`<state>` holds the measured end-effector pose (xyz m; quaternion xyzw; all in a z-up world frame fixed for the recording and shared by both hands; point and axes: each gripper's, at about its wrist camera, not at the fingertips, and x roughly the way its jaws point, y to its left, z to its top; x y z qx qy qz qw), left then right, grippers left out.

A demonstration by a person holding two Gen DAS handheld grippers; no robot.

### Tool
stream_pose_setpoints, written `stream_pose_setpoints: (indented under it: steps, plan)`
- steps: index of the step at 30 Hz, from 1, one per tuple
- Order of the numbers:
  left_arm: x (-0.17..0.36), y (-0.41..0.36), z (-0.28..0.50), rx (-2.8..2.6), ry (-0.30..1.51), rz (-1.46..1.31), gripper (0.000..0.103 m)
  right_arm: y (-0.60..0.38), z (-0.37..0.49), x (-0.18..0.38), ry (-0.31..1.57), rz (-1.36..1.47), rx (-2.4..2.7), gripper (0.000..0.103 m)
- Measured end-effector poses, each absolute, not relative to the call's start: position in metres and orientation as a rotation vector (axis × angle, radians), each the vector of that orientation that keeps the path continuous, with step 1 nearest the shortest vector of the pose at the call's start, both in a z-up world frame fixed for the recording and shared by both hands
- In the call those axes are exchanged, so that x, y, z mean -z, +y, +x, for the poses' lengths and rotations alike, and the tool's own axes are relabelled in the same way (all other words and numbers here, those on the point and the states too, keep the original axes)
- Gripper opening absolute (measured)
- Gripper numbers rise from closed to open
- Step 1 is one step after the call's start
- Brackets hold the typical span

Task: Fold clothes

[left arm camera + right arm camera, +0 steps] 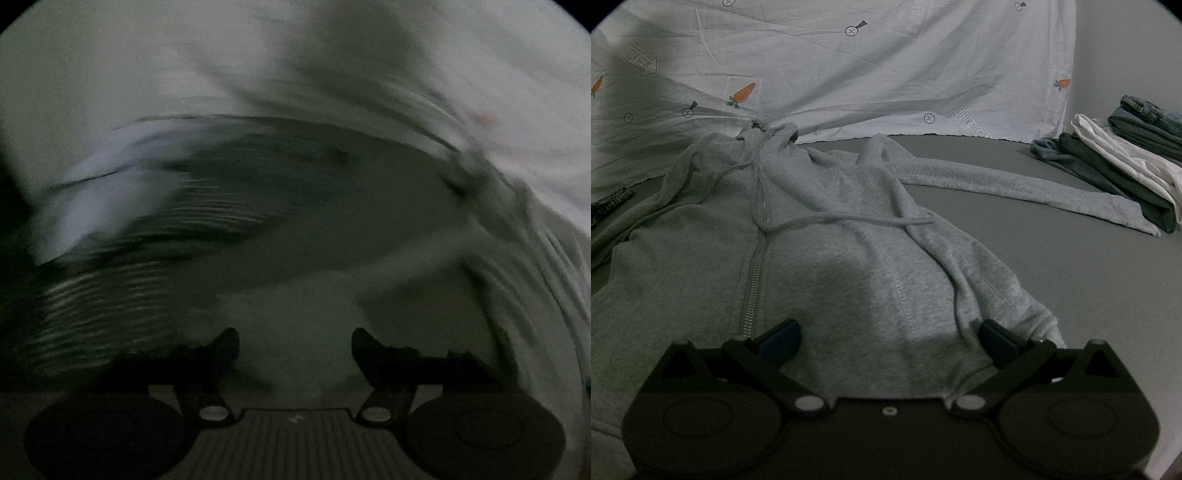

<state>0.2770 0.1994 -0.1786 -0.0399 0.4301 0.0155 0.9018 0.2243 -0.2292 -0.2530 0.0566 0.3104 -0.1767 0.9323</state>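
Observation:
A light grey zip hoodie [849, 258] lies face up on the grey bed surface [1089, 277], hood toward the far side, with one sleeve [1015, 181] stretched out to the right. My right gripper [888, 332] hovers over its near hem, open, with nothing between the fingers. The left wrist view is dark and smeared by motion. There my left gripper [295, 347] shows both fingers well apart over grey cloth, with nothing pinched. Pale grey fabric [535, 295] streaks down the right side; I cannot tell which part of the garment it is.
A pale sheet [849, 74] printed with carrots and arrows covers the far side. A pile of folded clothes [1126, 155], dark, white and denim, sits at the right by the sleeve cuff. A dark striped item [609, 203] lies at the left edge.

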Motion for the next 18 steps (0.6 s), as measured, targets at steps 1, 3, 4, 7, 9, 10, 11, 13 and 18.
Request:
stream_pose_setpoints:
  steps: [1, 3, 4, 7, 9, 10, 11, 13, 18]
  plan:
    - [0.183, 0.186, 0.279, 0.002, 0.901, -0.042, 0.072, -0.229, 0.224, 0.253, 0.635, 0.116, 0.362, 0.103]
    - [0.192, 0.170, 0.283, 0.021, 0.909, 0.016, 0.078, -0.229, 0.224, 0.253, 0.635, 0.117, 0.362, 0.103]
    - [0.197, 0.163, 0.285, 0.027, 0.912, 0.045, 0.079, -0.229, 0.224, 0.253, 0.634, 0.116, 0.362, 0.103]
    - [0.212, 0.151, 0.295, 0.002, 0.924, 0.132, 0.080, -0.230, 0.224, 0.253, 0.634, 0.116, 0.362, 0.103]
    - [0.222, 0.147, 0.300, -0.001, 0.936, 0.157, 0.081, -0.230, 0.224, 0.254, 0.633, 0.117, 0.361, 0.103]
    - [0.226, 0.148, 0.302, 0.003, 0.947, 0.158, 0.081, -0.230, 0.224, 0.254, 0.633, 0.117, 0.360, 0.103]
    - [0.229, 0.146, 0.305, 0.014, 0.959, 0.156, 0.081, -0.230, 0.224, 0.254, 0.633, 0.117, 0.359, 0.103]
    - [0.233, 0.143, 0.308, 0.006, 0.959, 0.158, 0.080, -0.230, 0.224, 0.253, 0.633, 0.117, 0.358, 0.103]
    - [0.232, 0.150, 0.309, -0.044, 0.934, 0.103, 0.024, -0.230, 0.224, 0.254, 0.632, 0.118, 0.357, 0.103]
